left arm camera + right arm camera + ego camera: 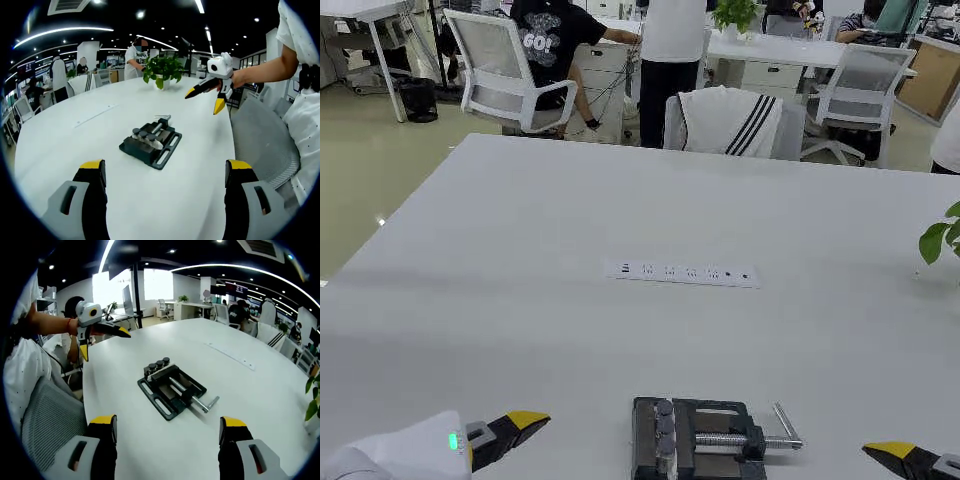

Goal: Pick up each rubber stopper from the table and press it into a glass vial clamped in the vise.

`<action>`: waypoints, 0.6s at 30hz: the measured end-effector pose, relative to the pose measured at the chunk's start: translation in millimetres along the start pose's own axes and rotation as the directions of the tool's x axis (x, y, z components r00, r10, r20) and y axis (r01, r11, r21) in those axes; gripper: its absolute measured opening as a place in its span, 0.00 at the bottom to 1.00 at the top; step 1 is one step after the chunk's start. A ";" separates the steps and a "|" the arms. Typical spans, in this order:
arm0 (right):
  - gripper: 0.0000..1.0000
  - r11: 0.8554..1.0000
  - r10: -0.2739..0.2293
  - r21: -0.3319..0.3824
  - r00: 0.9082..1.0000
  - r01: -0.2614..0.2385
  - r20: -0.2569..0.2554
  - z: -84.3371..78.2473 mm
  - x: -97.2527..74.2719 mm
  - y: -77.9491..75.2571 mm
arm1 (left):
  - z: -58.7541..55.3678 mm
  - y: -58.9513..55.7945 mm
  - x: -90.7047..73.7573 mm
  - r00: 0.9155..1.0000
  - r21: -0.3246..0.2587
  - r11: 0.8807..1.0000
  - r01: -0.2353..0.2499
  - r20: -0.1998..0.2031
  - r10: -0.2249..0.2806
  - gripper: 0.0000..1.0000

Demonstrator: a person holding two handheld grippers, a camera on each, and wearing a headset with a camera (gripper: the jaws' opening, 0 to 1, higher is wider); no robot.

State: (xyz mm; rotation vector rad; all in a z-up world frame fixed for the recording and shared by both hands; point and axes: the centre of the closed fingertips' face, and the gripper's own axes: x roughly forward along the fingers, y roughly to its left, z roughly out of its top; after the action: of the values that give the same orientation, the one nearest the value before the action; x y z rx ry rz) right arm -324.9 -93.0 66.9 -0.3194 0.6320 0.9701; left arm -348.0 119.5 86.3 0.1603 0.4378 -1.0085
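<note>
A dark bench vise sits on the white table near its front edge, handle pointing right. Three vials capped with dark rubber stoppers stand in a row in its jaws; they also appear as the stoppers and the stoppers. My left gripper hovers left of the vise, jaws apart and empty. My right gripper hangs to the right of the vise, likewise open with nothing in it. The vise lies ahead of the left gripper. The vise lies ahead of the right gripper.
A flush power strip is set in the table's middle. A potted plant stands at the right edge. Office chairs and people stand beyond the far edge. A grey mesh chair is close behind me.
</note>
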 end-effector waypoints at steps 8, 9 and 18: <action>0.83 1.000 -0.003 -0.002 1.000 0.003 0.005 0.2 -2.3 -1.4 | 0.4 -1.1 -0.3 1.000 -0.002 1.000 -0.002 0.005 0.002 0.99; 0.83 1.000 -0.004 -0.004 1.000 0.004 0.003 -0.1 -2.7 -1.6 | 0.2 -1.2 -0.7 1.000 -0.002 1.000 -0.001 0.006 0.001 0.99; 0.83 1.000 0.000 -0.013 1.000 0.000 0.005 5.0 -3.5 2.1 | -2.1 0.1 0.3 1.000 0.000 1.000 0.004 0.012 -0.004 0.99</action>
State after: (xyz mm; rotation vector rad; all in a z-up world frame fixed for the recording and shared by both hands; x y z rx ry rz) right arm -326.3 -91.6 72.9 -0.3280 0.6217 0.9752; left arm -348.3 120.1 84.3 0.1534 0.4271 -1.0131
